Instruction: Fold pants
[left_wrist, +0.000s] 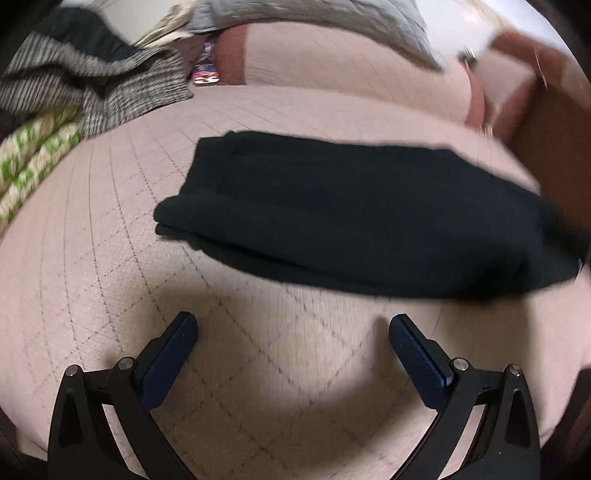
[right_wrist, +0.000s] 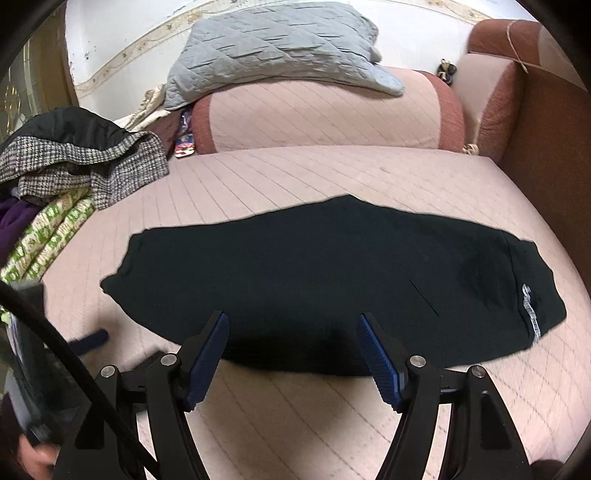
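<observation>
From the left wrist view, the left gripper (left_wrist: 293, 325) hangs over a pink quilted sofa seat (left_wrist: 92, 240), its blue-padded fingers (left_wrist: 166, 362) spread wide with nothing between them. Ahead of the fingers, not touching them, the black pants (left_wrist: 351, 214) lie flat on the seat as a long folded strip running left to right. The stitched diamond lines of the seat show all round. Behind the pants rises a pink back cushion (left_wrist: 332, 66) with a grey quilt (left_wrist: 332, 18) draped over its top. At far left sits a heap of clothes: a grey checked garment (left_wrist: 92, 85) over a green-and-white patterned cloth (left_wrist: 33, 158). A brown armrest (left_wrist: 546, 122) closes the right side. The picture is blurred.

From the right wrist view, the right gripper (right_wrist: 293, 325) has its fingers (right_wrist: 380, 362) spread apart too, holding nothing, their tips over the near edge of the pants (right_wrist: 314, 280). The pants stretch across the seat (right_wrist: 295, 177), a small pale label near their right end. The back cushion (right_wrist: 317, 114), grey quilt (right_wrist: 273, 40), checked garment (right_wrist: 92, 162), patterned cloth (right_wrist: 48, 240) and armrest (right_wrist: 546, 140) stand as before; a white wall (right_wrist: 122, 37) with a patterned border lies behind. The left gripper (right_wrist: 88, 341) shows at lower left.
</observation>
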